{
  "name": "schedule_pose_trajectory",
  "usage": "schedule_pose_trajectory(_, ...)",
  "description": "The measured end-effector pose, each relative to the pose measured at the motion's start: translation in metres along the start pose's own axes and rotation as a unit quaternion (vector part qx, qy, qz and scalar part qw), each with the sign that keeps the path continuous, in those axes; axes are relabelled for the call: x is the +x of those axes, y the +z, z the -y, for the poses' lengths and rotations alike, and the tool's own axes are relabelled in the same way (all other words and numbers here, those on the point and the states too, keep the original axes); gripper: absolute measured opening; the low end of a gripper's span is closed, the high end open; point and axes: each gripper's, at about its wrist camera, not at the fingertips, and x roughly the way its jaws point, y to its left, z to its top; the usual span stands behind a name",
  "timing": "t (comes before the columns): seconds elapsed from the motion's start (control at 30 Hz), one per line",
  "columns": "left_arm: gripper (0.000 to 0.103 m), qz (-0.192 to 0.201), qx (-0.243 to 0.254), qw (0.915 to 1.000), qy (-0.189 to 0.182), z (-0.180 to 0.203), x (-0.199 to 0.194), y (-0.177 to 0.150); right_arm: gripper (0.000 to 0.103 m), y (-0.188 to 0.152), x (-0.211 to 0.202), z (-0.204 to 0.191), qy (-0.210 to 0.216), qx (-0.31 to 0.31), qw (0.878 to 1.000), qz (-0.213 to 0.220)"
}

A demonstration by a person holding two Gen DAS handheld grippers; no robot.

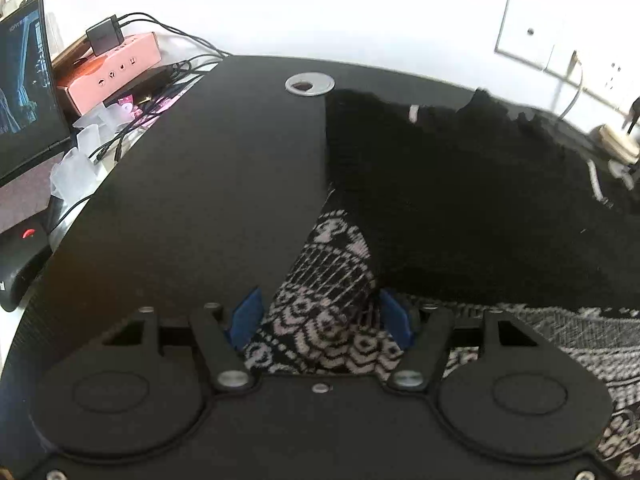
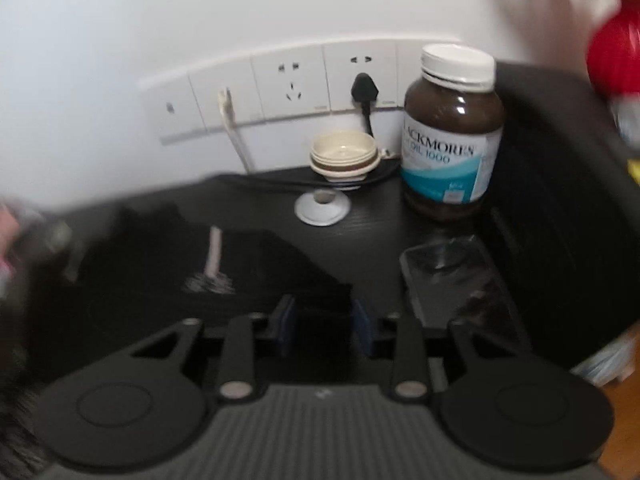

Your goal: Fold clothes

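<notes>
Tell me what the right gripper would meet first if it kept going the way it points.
Probably the black garment: its edge already lies between the right gripper pads, which stand apart. Depth is blurred, so contact is uncertain.

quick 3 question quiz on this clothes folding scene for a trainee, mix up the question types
1. True or false: the left gripper has patterned knit fabric between its blue pads.
2. What stands nearest the brown supplement bottle? A) laptop B) stack of small bowls C) pink box
3. Fill in: the desk top is ____ in colour.

Key: 1 true. 2 B. 3 black.
</notes>
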Motion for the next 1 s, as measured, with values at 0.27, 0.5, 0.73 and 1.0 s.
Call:
schedule_pose_trajectory(0.27,0.066,0.033,0.077,0.9958,-0.037,0.031,-0.017,-0.004,0.046,-0.039,-0.001,-0.04,0.057,-0.038,0.997,-0.028)
schedule_pose_trajectory(0.5,0.066,0.021,0.097,0.9951,0.003,0.027,-0.008,-0.018,0.058,-0.07,0.011,-0.073,0.176,0.022,0.981,-0.078)
schedule_pose_trajectory(0.73,0.067,-0.013,-0.004,0.9974,-0.07,-0.002,-0.011,-0.011,0.057,-0.027,0.021,-0.147,0.25,-0.068,0.963,-0.066)
schedule_pose_trajectory(1.0,0.075,-0.07,-0.26,0.9435,-0.194,-0.05,0.011,0.001,0.057,0.04,0.09,-0.286,0.296,-0.231,0.922,-0.094)
